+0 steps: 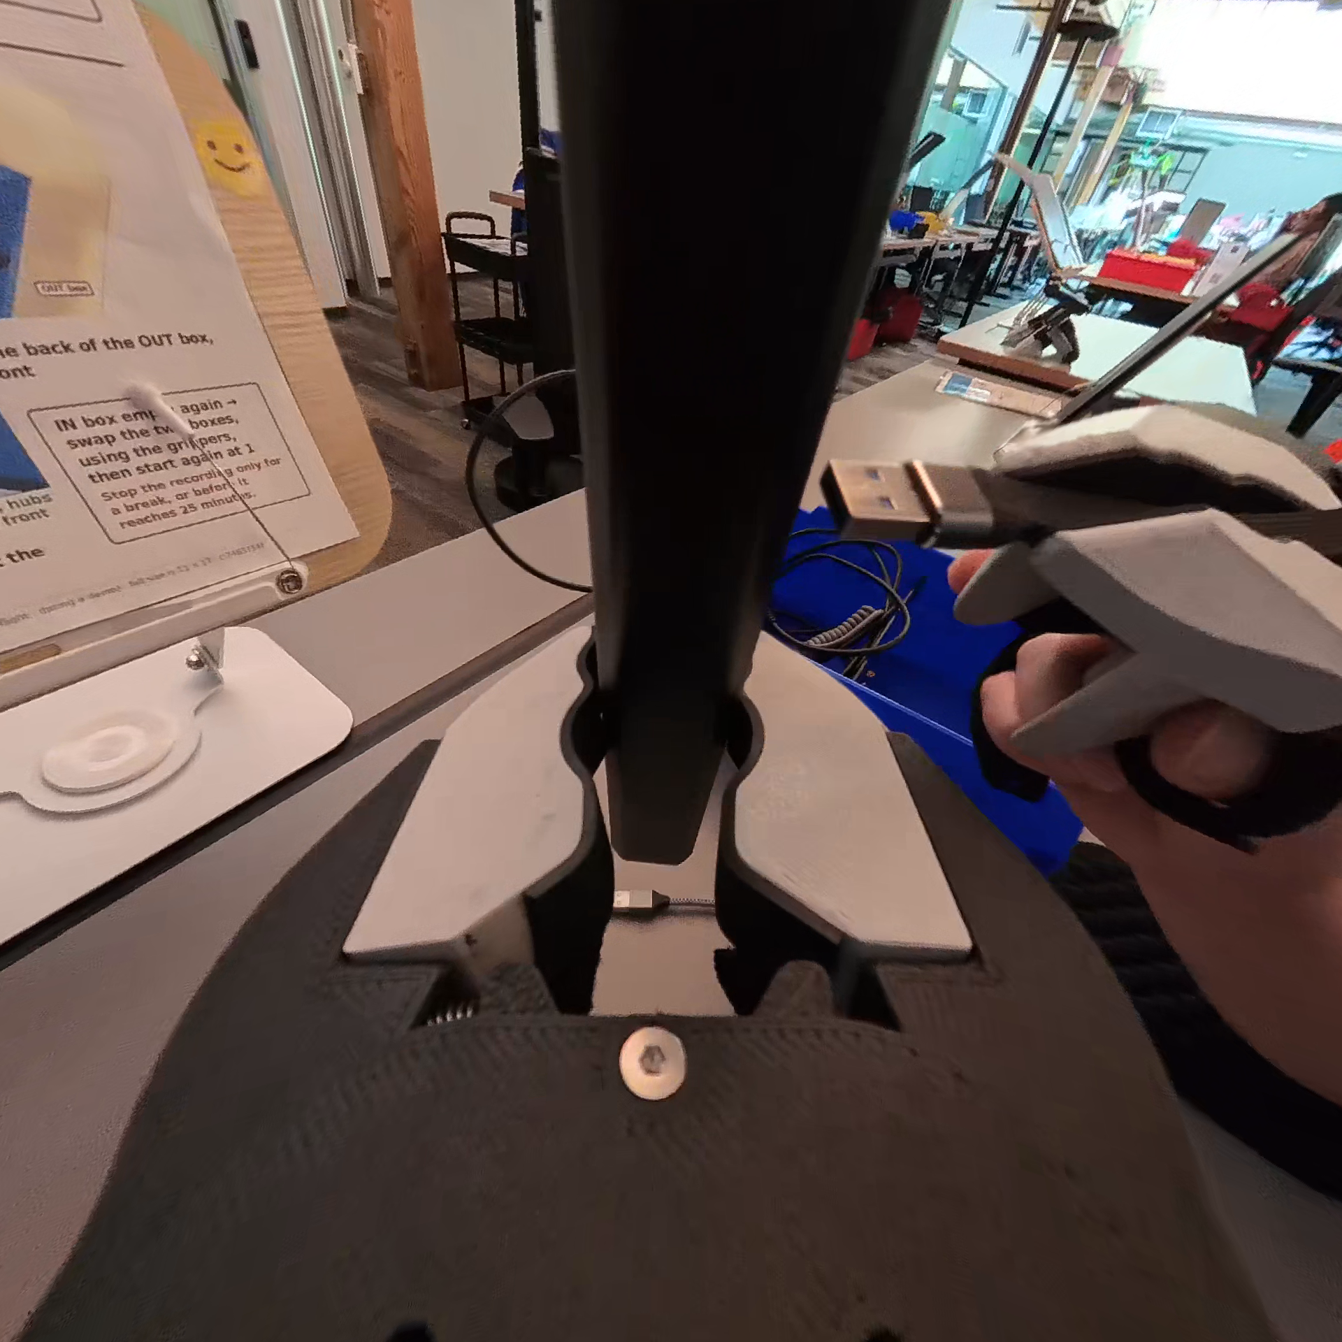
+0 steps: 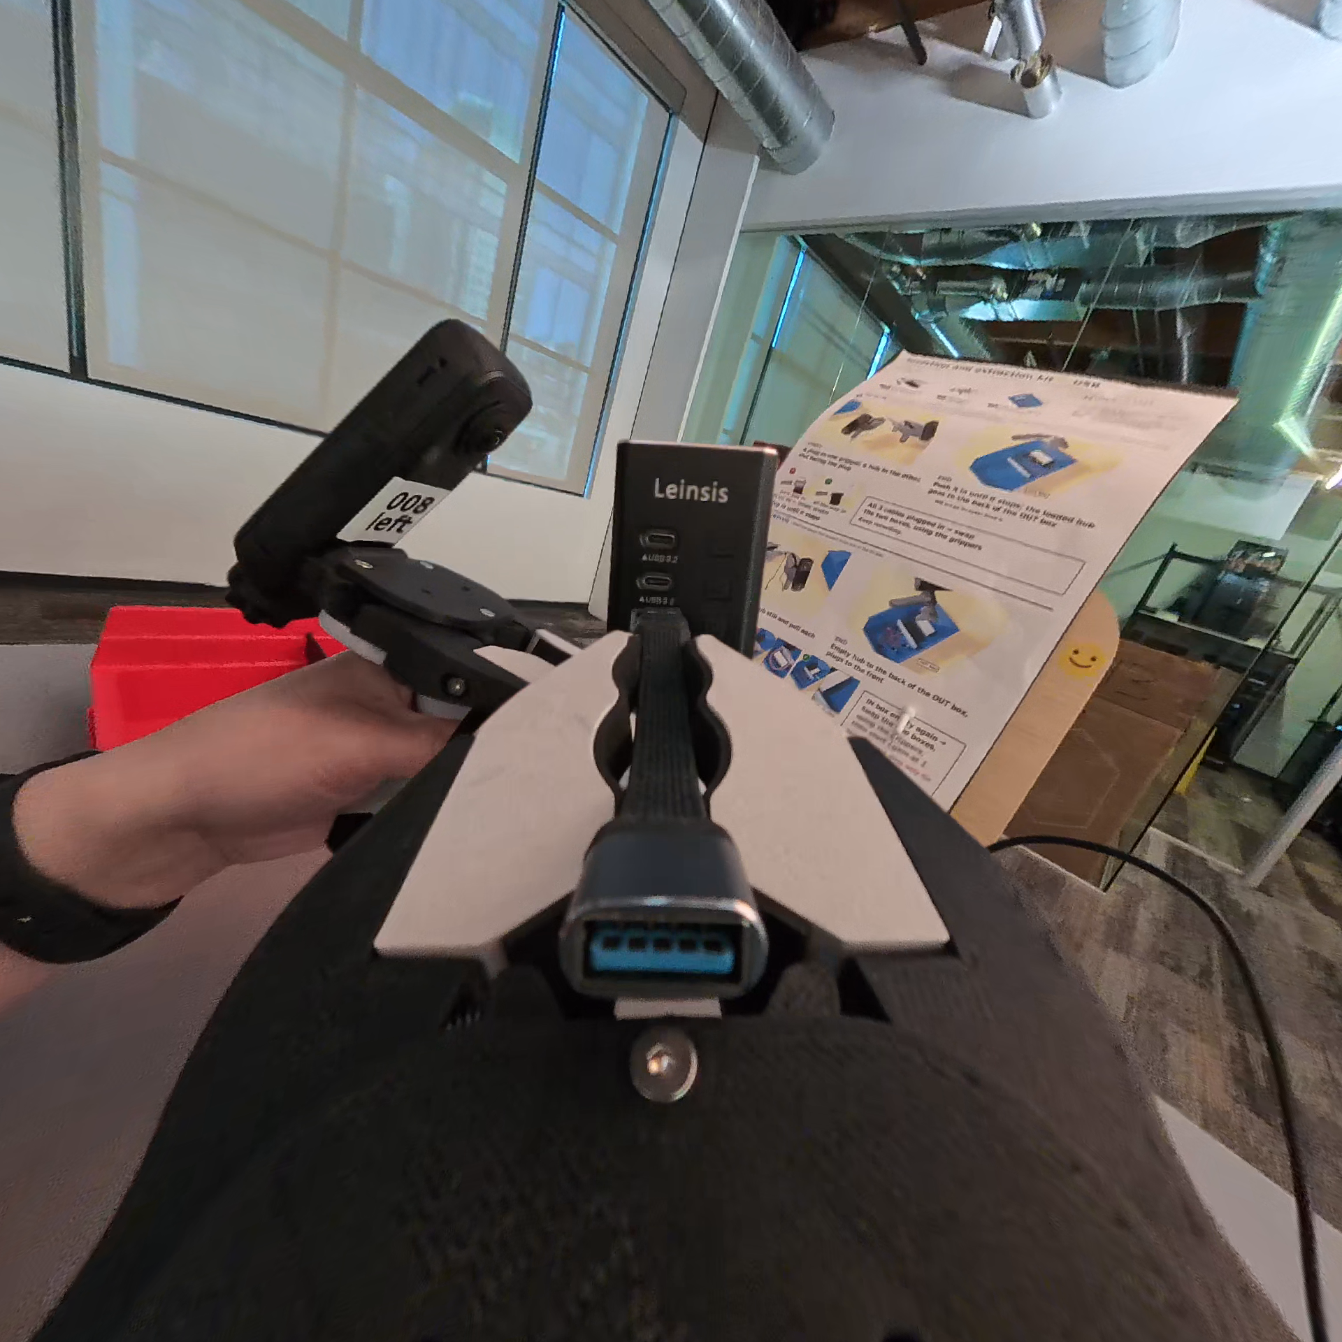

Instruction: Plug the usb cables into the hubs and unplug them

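Observation:
My left gripper [image 1: 664,675] is shut on a black USB hub [image 1: 726,363] and holds it upright. In the right wrist view the hub [image 2: 690,537] shows its port face with two small oval ports. My right gripper [image 2: 657,646] is shut on a flat black USB cable [image 2: 664,748]; the cable's blue-lined socket end [image 2: 664,937] points back at the camera. In the left wrist view the right gripper [image 1: 995,523] holds the silver USB plug [image 1: 879,501] level. Its tip is right at the hub's right side, and its metal shell is fully visible.
A blue bin [image 1: 944,726] with loose cables sits behind the hub. An instruction sheet [image 1: 145,363] stands at the left on a white base [image 1: 218,726]. A red bin [image 2: 203,675] is beyond the left hand. A black cable [image 2: 1234,980] trails off the table's right edge. Across from one pair of fingers to the other is roughly 8 cm.

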Demonstrator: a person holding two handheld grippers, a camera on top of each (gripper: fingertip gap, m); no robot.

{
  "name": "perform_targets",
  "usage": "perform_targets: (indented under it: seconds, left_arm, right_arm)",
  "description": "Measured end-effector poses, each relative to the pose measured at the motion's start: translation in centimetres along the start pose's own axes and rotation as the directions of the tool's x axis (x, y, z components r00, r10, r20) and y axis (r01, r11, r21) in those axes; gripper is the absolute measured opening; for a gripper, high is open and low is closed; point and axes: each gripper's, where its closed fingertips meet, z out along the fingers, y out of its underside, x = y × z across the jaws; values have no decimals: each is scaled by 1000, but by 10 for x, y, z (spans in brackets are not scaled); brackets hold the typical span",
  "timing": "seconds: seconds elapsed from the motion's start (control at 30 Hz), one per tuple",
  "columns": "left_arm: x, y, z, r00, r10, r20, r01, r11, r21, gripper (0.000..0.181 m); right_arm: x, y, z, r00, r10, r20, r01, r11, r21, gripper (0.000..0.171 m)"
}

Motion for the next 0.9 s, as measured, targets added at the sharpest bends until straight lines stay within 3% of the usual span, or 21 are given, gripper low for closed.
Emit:
perform_targets:
  seconds: [0.9]
  left_arm:
    - [-2, -23, -22, 998, -66, -8, 67, 993, 100, 30]
  right_arm:
    - [2, -12, -4, 1000, -21, -7, 21, 1000, 10, 12]
